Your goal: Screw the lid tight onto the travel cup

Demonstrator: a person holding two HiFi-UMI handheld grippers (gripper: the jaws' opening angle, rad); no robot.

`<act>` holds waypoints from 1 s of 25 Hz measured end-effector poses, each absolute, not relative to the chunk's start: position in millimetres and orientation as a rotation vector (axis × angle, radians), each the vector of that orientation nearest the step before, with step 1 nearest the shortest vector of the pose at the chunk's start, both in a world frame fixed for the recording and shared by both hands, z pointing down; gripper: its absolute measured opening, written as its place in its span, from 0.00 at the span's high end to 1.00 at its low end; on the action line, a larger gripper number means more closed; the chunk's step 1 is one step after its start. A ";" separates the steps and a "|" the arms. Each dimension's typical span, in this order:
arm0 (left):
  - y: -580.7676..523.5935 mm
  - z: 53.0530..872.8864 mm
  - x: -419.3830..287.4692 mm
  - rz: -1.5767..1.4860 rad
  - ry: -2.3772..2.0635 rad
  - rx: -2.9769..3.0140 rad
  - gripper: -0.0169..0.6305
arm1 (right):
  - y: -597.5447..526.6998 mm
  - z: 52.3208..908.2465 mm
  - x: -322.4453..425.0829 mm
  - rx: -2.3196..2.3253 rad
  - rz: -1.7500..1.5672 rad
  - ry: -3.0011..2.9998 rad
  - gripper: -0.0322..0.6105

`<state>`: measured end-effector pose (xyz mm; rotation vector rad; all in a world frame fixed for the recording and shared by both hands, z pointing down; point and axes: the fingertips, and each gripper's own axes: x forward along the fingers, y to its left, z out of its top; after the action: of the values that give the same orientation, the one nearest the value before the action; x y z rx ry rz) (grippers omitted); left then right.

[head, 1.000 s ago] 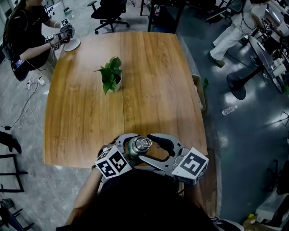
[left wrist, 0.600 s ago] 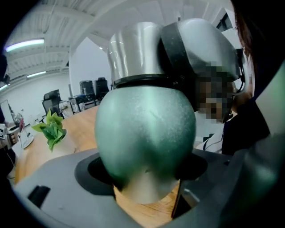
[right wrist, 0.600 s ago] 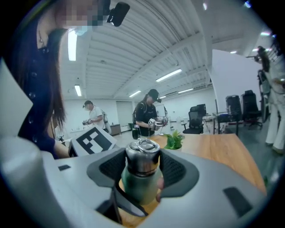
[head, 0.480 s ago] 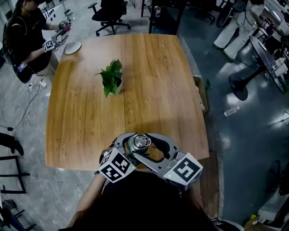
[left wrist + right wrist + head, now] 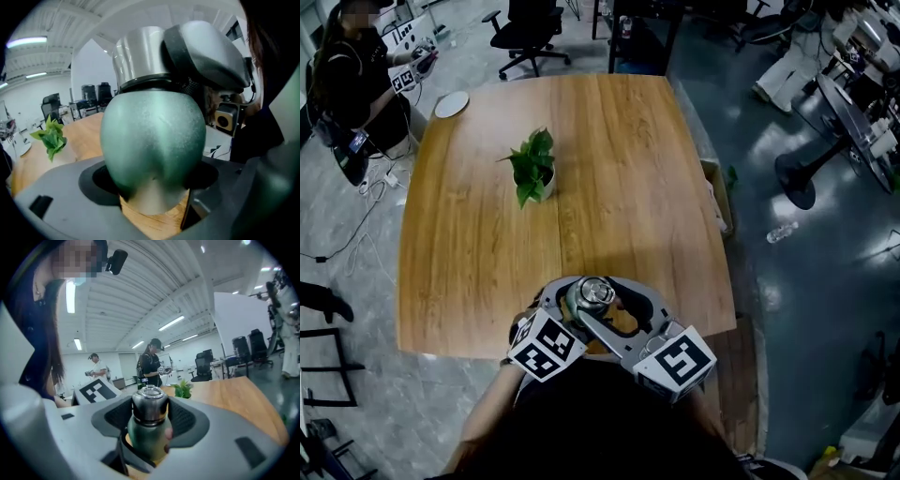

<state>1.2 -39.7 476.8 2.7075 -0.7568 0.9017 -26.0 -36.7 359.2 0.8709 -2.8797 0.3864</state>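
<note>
The right gripper (image 5: 149, 417) has swung round a bit, its jaws pinching the lid (image 5: 150, 401) between them; just beneath, the left gripper (image 5: 152, 187) clamps the green travel cup (image 5: 153, 140) steady, so the tightening turn looks under way

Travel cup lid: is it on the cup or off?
On. In the right gripper view the silver lid sits on top of the green cup; how tightly it is screwed cannot be told.
</note>
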 end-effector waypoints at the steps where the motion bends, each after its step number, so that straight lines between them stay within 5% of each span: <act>1: -41.3 476.7 -0.1 0.912 -0.776 2.708 0.35 | -36.1 358.6 -27.4 0.869 0.401 -2.882 0.56; 8: -2.7 476.7 6.5 0.879 -0.275 2.845 0.35 | -15.0 350.4 -30.7 0.495 0.469 -2.987 0.54; 16: -36.5 479.1 0.4 0.906 -0.701 2.715 0.35 | -35.2 356.6 -30.8 0.846 0.418 -2.898 0.56; 25: -4.4 476.6 10.6 0.853 -0.244 2.809 0.35 | -20.4 358.6 -29.6 0.562 0.381 -2.938 0.55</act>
<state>10.6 -4.4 476.6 2.8092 -0.2440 0.8531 -29.6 -20.4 358.6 0.5616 -2.9375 0.3814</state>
